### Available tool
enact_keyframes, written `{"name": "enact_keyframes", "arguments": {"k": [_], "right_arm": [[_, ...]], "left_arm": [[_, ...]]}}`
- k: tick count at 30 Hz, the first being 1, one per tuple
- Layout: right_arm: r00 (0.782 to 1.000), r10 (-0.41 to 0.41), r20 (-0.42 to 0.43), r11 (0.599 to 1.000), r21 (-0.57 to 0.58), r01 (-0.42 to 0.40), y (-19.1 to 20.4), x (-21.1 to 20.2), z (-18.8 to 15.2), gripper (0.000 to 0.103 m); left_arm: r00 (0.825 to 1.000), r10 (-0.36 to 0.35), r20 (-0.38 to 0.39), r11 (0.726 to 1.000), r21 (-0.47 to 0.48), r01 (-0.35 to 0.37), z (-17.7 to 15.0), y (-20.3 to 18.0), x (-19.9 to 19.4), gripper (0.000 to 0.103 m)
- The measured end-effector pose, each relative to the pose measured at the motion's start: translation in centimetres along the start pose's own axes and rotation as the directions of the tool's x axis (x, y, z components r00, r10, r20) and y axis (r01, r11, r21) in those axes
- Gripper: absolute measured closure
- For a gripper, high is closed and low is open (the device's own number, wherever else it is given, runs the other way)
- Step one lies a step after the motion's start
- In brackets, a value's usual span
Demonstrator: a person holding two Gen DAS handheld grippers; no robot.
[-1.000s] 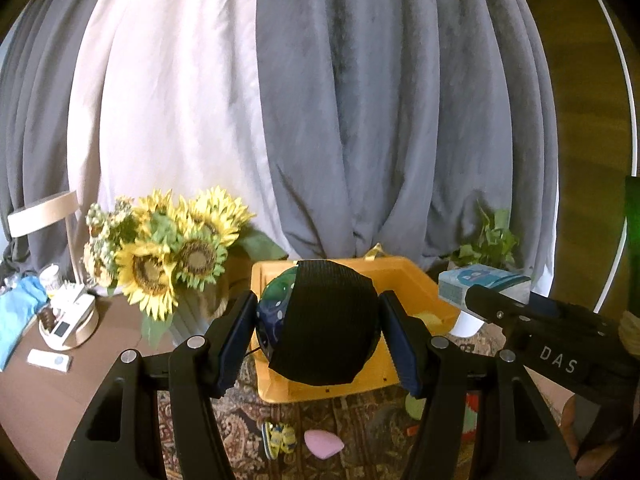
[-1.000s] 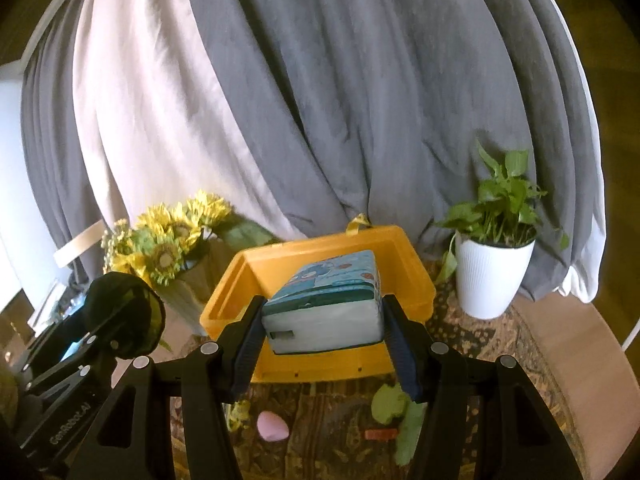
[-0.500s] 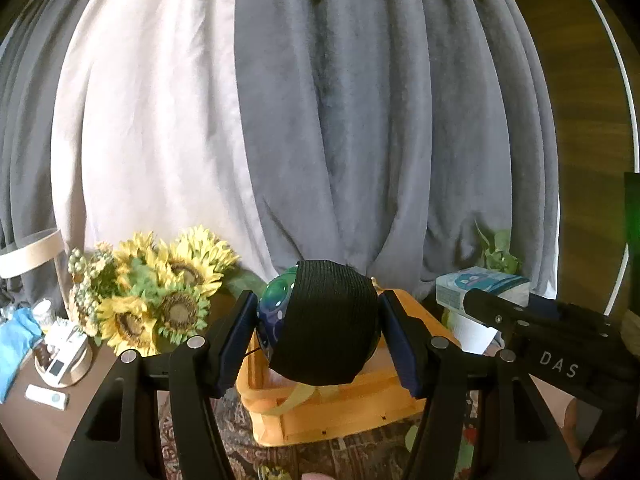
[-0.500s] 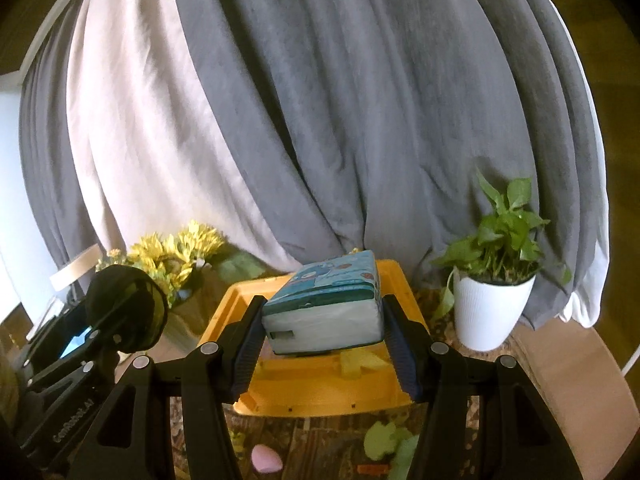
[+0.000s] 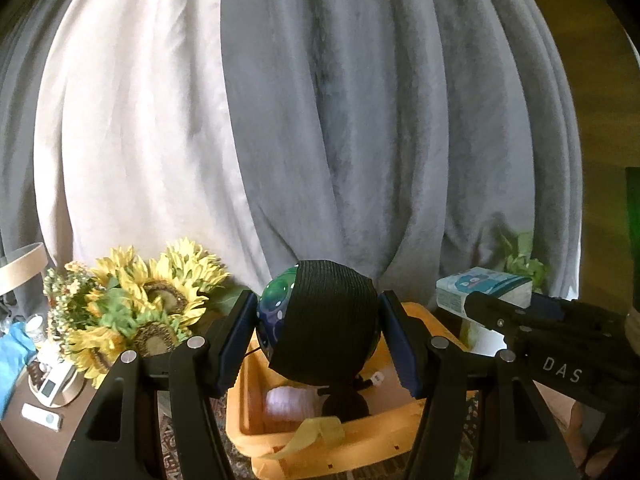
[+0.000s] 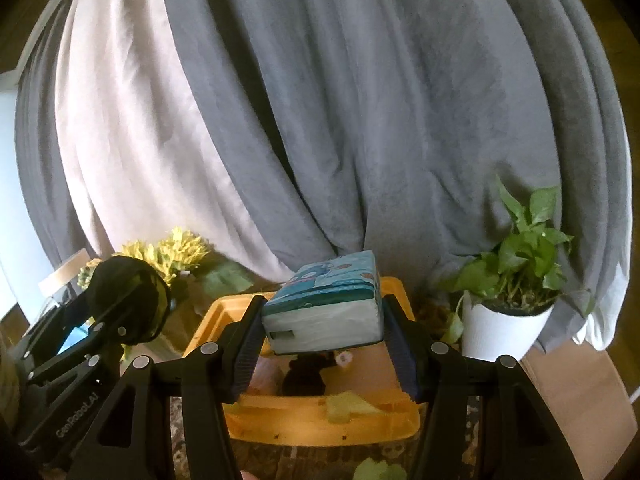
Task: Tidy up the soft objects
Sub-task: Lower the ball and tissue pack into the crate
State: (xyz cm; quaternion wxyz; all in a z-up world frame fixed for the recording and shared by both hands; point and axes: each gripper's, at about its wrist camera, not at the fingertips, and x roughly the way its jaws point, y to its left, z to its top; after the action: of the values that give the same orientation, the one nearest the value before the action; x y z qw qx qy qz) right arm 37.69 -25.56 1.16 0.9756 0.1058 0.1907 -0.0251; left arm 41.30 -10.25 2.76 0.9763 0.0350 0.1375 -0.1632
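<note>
My left gripper is shut on a round soft ball with a black ribbed cover and a blue-green spotted side. It hangs just above the near edge of the yellow bin. Inside the bin lie a pale pink soft thing and a black plush toy. My right gripper is shut on a teal-and-white tissue pack, held over the same yellow bin. The left gripper with its ball shows at the left of the right wrist view.
Grey and white curtains hang close behind the bin. A sunflower bouquet stands left of it. A white pot with a green plant stands to its right. A low table with small items is at far left. Patterned rug lies below.
Both grippers have moved forward toward the bin with their loads. The bin now sits directly under the fingers and its contents show. The rug items have dropped out of view.
</note>
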Motion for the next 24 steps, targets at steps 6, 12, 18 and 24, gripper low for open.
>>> {"name": "enact_keyframes", "arguments": {"k": [6, 12, 18, 24], "right_arm": [[0.999, 0.003, -0.034, 1.000, -0.005, -0.003, -0.7, 3.3, 0.4, 0.045], [0.996, 0.002, -0.085, 1.000, -0.005, -0.002, -1.4, 6.3, 0.0, 0.045], [0.989, -0.006, -0.147, 1.000, -0.007, 0.006, -1.9, 8.5, -0.8, 0.045], [0.978, -0.022, -0.206, 1.000, -0.021, 0.018, -2.1, 10.7, -1.7, 0.045]], "left_arm": [[0.999, 0.012, -0.040, 1.000, -0.004, -0.012, -0.4, 0.1, 3.5, 0.041], [0.995, 0.012, -0.099, 1.000, -0.003, -0.013, -1.4, 0.2, 6.6, 0.041], [0.987, 0.017, -0.162, 1.000, 0.007, -0.016, -2.7, 0.2, 9.0, 0.041], [0.972, 0.021, -0.235, 1.000, 0.016, -0.018, -4.2, 0.3, 11.1, 0.041]]}}
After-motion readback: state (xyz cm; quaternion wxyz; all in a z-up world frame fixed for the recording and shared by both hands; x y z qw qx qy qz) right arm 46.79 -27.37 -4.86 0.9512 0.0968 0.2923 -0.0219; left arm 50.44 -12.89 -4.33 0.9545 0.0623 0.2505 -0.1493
